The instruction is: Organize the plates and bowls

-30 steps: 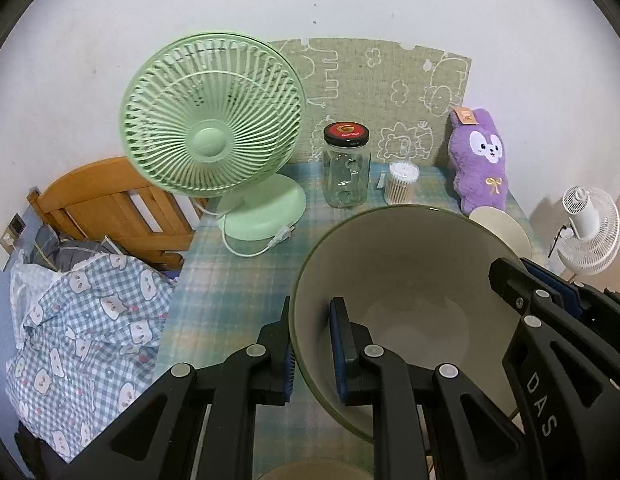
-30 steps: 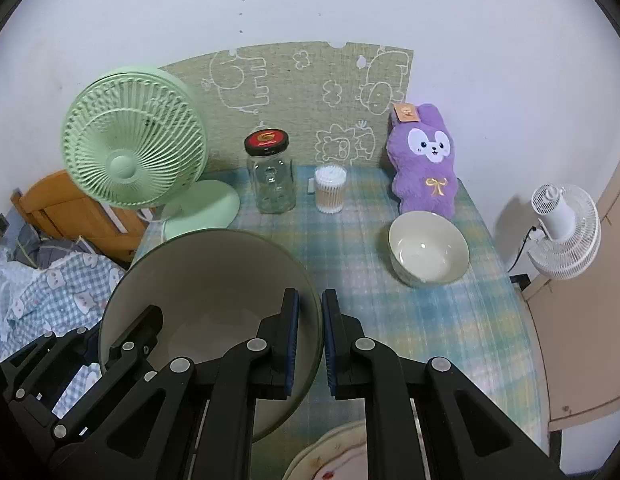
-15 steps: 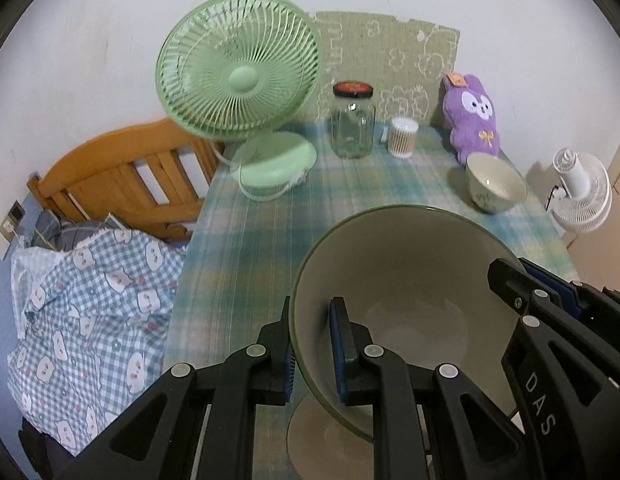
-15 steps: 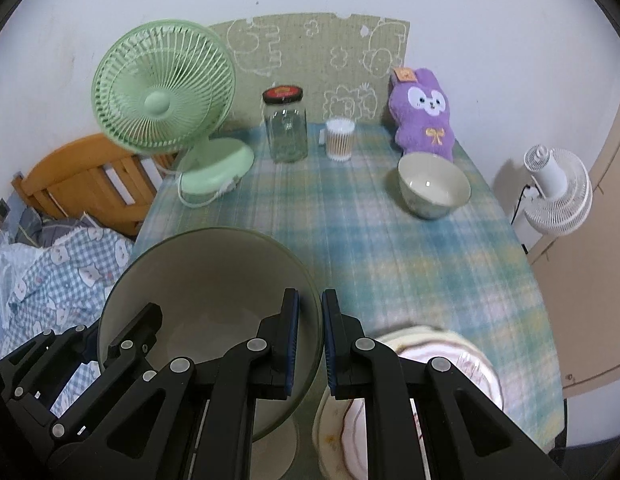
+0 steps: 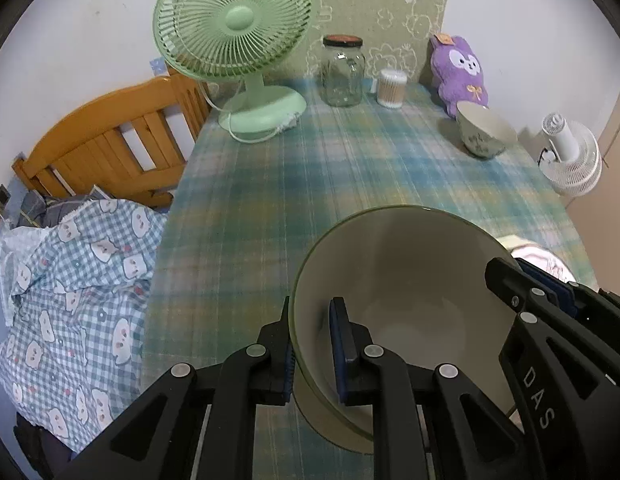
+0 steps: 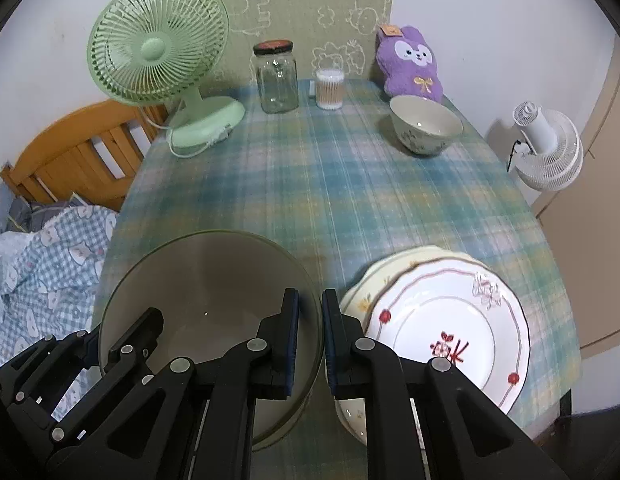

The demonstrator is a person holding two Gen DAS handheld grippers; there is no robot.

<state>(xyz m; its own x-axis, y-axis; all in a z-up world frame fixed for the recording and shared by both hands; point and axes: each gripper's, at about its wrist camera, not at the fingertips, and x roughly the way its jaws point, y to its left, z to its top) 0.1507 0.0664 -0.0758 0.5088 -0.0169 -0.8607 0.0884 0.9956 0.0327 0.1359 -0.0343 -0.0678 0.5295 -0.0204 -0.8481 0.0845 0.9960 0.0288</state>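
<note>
on the table (image 6: 350,184): two bowls (image 6: 205,300), two stacked plates (image 6: 450,320), one jar (image 6: 276,80).

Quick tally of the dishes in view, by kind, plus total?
Bowls: 2, the large bowl clamped at its rim by the left tool and the right tool, and the small bowl at the far side of the table.
Plates: 2 at least, the red-flowered plate on top of a yellow-flowered plate.
Total: 4.

Glazed ceramic bowl (image 5: 410,280); woven plaid tablecloth (image 6: 350,184); glass jar (image 6: 277,80).
</note>
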